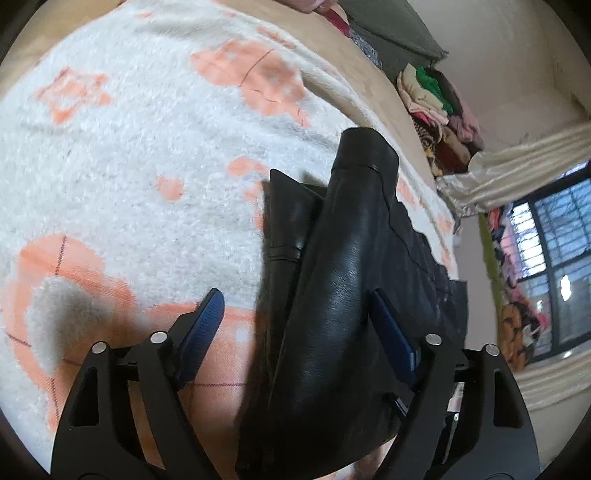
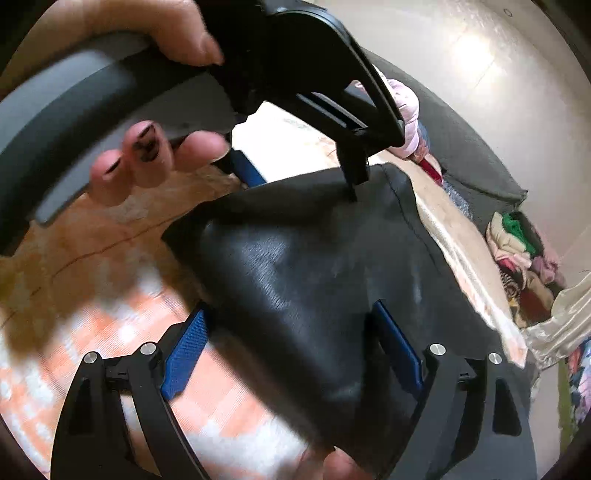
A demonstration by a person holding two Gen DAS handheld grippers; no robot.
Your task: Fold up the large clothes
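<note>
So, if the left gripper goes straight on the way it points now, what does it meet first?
Most likely the black jacket. A fold of it lies between the open jaws of the left gripper and runs ahead along their line. Beyond it is the blanket. Depth is unclear, so contact may be near.

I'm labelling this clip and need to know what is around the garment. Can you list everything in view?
Black leather-look garment: one, black, lying on the blanket, between both grippers' open jaws.
Fluffy white blanket with orange shapes: one, white and orange, spread under the garment.
Pile of mixed clothes: one, many colours, far end by the wall.
Grey-green cushion: one, beyond the blanket.
Cream curtain: one, beside the window.
Barred window: one, dark frame, right side.
Left gripper: black, blue pads, open.
Right gripper: black, blue pads, open.
Hand: one, holding the left gripper's grey handle.
</note>
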